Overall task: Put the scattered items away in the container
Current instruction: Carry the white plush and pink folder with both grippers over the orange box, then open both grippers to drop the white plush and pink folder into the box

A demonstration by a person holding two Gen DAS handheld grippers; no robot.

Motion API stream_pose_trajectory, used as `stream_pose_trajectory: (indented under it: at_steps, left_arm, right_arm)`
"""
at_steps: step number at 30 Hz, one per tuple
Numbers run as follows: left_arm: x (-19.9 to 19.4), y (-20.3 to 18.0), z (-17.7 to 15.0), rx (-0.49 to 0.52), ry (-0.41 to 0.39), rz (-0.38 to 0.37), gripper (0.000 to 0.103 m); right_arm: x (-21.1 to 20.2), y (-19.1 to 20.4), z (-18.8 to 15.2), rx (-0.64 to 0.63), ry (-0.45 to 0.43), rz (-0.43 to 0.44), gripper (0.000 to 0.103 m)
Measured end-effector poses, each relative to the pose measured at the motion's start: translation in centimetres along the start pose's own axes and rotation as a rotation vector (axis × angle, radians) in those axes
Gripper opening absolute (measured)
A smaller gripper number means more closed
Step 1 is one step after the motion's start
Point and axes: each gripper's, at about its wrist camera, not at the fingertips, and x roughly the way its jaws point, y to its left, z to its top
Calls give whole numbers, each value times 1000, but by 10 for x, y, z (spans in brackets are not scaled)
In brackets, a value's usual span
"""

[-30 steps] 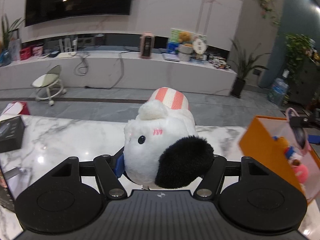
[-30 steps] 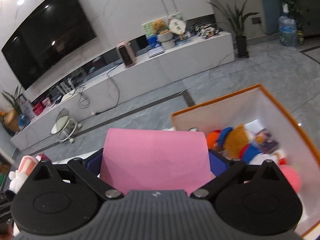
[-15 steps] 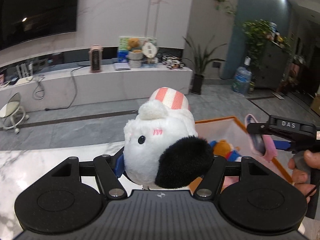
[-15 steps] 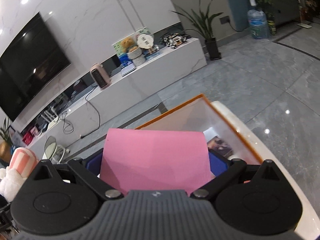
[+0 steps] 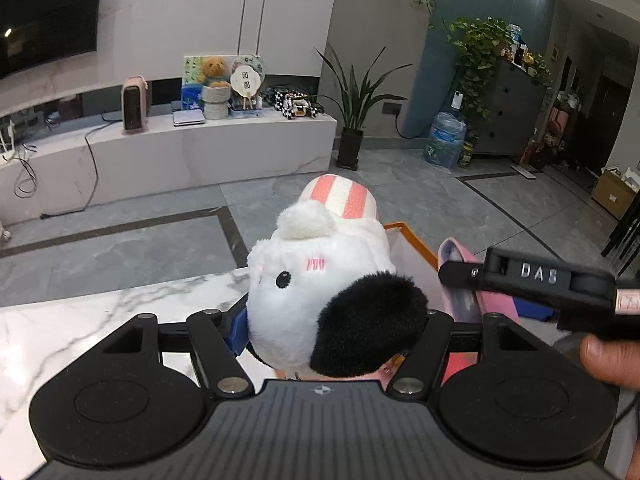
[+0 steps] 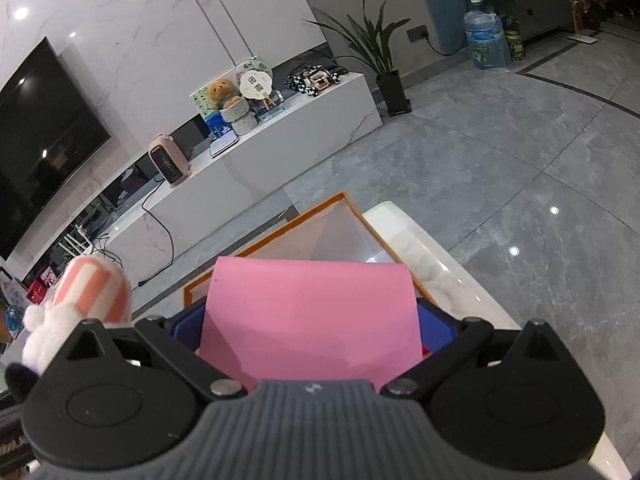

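Note:
My left gripper [image 5: 336,320] is shut on a white plush toy [image 5: 320,276] with a black ear and a pink-striped hat, held above the marble table's right end, next to the orange box [image 5: 412,240]. My right gripper [image 6: 310,328] is shut on a flat pink item [image 6: 308,312] and holds it over the orange-rimmed box [image 6: 340,224]. The right gripper also shows in the left wrist view [image 5: 532,280], with the pink item [image 5: 472,276] over the box. The plush's hat [image 6: 92,292] shows at the left of the right wrist view. The box's contents are hidden.
The white marble table [image 5: 100,312] runs left of the box; its right end [image 6: 432,264] shows past the box. Beyond it are grey floor tiles, a long white TV bench [image 5: 180,148], a potted plant [image 5: 352,120] and a water jug [image 5: 444,140].
Both grippers have swung right with their loads. The left gripper with the plush has come up beside the box, close to the right gripper. The toys inside the box have gone out of view.

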Motion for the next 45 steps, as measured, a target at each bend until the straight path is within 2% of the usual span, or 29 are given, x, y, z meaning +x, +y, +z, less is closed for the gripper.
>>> stream_pose_trajectory:
  at_steps: [9,17,22,24,36,40,45]
  left_arm:
    - [24,-5,15,-44,-2,-46,77]
    - [47,-5,17,-60,20,-59,78]
    - [64,5,16,-122,100,-81,82]
    - [66,12,15,-151,104,-95,84]
    - [62,23,14,-153,83,-94,85]
    - [64,23,13,-157,88,-97,85]
    - [65,20,13,-146,89,-101,85]
  right_arm:
    - [10,-7,0,13,15,-30,102]
    - [21,-9,0,14,29,-55,102]
    - [30,-12,0,28,61,-86,103]
    - [33,-13,0,35,71,-88,103]
    - [35,-16,2,125,50,-15,103]
    - [31,-14,2,127,26,4,103]
    - [24,-7,4,103,-48,57,103]
